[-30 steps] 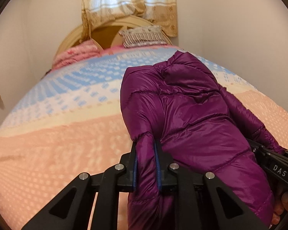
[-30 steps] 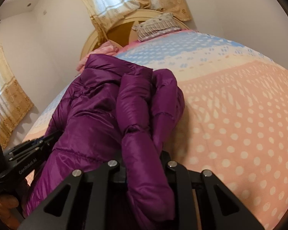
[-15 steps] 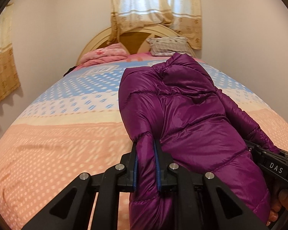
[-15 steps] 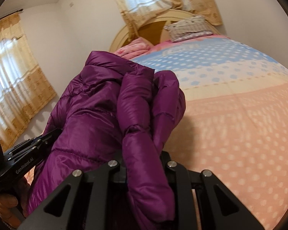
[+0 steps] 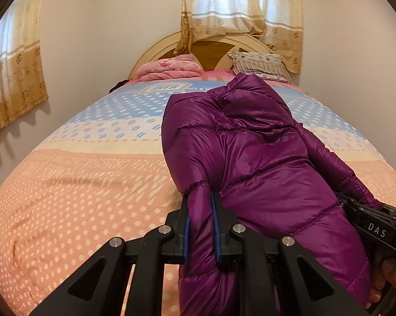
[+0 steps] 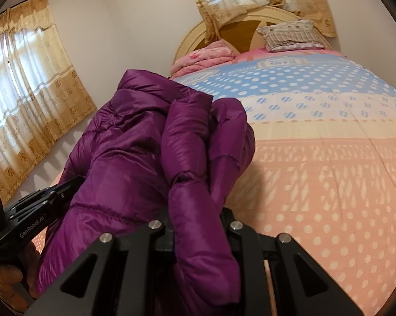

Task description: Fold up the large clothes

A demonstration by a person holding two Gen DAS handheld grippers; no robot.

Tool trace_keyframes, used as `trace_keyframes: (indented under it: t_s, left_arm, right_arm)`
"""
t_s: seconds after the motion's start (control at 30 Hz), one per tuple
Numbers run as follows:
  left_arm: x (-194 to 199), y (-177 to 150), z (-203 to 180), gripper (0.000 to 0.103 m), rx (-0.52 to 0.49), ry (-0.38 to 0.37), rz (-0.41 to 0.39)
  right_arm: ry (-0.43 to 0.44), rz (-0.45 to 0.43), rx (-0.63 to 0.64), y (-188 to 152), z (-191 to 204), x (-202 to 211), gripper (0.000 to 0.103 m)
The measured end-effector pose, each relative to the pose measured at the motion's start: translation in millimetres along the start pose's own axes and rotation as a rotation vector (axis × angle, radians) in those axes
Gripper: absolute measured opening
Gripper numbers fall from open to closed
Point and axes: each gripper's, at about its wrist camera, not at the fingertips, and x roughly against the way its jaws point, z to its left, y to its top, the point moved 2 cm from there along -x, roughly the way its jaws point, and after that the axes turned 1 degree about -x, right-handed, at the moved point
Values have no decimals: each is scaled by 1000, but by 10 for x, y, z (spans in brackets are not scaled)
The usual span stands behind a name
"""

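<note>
A purple quilted puffer jacket hangs between my two grippers above the bed. My left gripper is shut on one edge of the jacket, with fabric pinched between the blue pads. My right gripper is shut on the other edge of the jacket; puffy fabric bulges over it and hides the fingertips. Each view shows the other gripper at the side: the right gripper and the left gripper. The jacket's far part droops toward the bed.
The bed has a dotted peach, cream and blue cover. A folded pink blanket and a striped pillow lie by the headboard. Curtained windows are on the back wall and left wall. Walls close in on both sides.
Both grippers have lifted and tilted up with the jacket held. More of the room, headboard and curtains now shows. The grip on the jacket is unchanged.
</note>
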Motion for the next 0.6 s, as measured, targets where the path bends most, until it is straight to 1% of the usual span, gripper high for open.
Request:
trace_keyframes:
  t_s: [0.47,0.6]
  left_arm:
    - [30,-175,314,14,29,31,28]
    - [26,-203,339,14,39,34,36]
  right_arm:
    - [24,54,40,-97,208,-179,21]
    - [27,66,48,-126,242,-223,21]
